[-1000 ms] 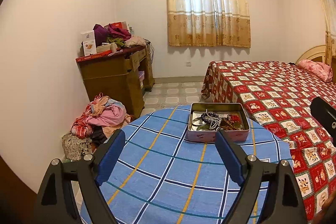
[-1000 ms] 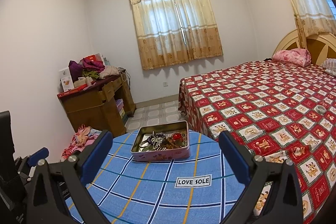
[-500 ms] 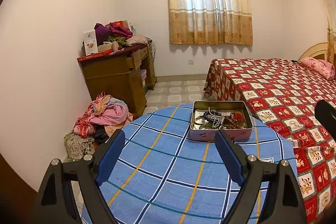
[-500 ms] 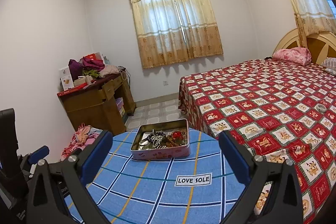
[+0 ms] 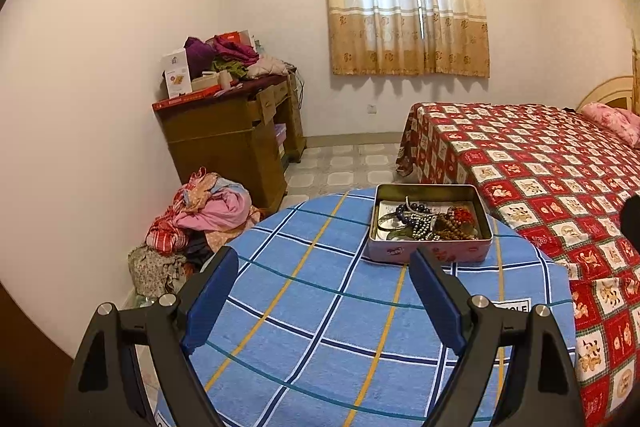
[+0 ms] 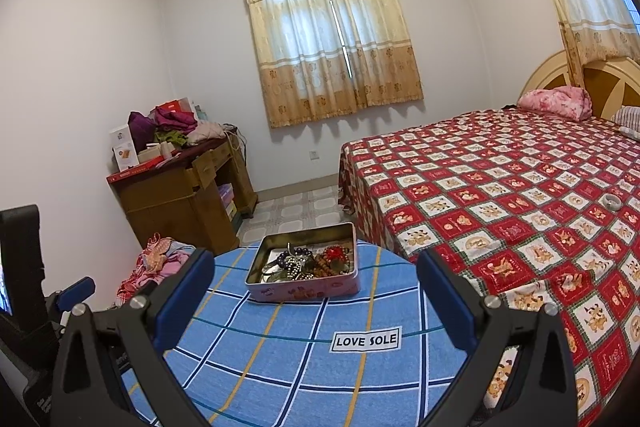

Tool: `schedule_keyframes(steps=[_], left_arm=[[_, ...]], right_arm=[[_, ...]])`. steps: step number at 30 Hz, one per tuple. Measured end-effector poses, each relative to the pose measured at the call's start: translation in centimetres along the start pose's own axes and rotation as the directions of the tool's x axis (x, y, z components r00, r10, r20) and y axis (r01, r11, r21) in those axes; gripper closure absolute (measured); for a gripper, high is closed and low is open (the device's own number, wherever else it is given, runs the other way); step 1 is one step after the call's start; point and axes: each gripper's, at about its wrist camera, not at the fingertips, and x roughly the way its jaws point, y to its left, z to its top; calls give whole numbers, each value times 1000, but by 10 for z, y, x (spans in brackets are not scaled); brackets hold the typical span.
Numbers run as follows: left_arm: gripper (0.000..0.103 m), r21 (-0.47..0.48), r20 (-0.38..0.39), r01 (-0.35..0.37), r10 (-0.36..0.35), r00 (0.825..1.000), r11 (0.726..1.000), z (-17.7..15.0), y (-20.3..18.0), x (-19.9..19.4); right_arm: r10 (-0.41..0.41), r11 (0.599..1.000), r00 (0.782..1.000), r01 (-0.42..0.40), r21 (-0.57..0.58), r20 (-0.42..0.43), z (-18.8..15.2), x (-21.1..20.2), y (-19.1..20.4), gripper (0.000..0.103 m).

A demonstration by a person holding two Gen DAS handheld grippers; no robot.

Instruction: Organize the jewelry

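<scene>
A pink metal tin (image 5: 430, 253) stands on a round table with a blue checked cloth (image 5: 320, 327). In the tin lies a tangle of jewelry (image 5: 428, 223): dark bead strands, brown beads, a red piece, metal bangles. My left gripper (image 5: 322, 267) is open and empty, held above the cloth, short of the tin. In the right wrist view the tin (image 6: 304, 289) with the jewelry (image 6: 308, 263) sits ahead; my right gripper (image 6: 316, 267) is open and empty above the cloth. The left gripper's body shows at that view's left edge (image 6: 24, 267).
A bed with a red patterned cover (image 6: 520, 207) touches the table's right side; a small ring-like object (image 6: 612, 202) lies on it. A wooden desk piled with clothes (image 5: 232, 131) and a clothes heap on the floor (image 5: 200, 219) are at the left wall.
Both grippers shifted slightly; the views drifted a little and the tin appears slightly lower in the left view. Jaws stayed open and nothing was picked up.
</scene>
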Motion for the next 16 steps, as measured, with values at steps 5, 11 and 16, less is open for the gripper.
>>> schedule_keyframes(steps=[5, 11, 16], left_arm=[[16, -22, -20, 21, -22, 1000, 1000, 0, 2, 5], [16, -48, -3, 42, -42, 999, 998, 1, 2, 3], [16, -19, 1, 37, -37, 999, 999, 2, -3, 5]], right_arm=[[-1, 1000, 1000, 1, 3, -6, -1, 1, -3, 0], [4, 1000, 1000, -4, 6, -14, 0, 2, -5, 0], [-3, 1000, 1000, 4, 9, -19, 1, 6, -7, 0]])
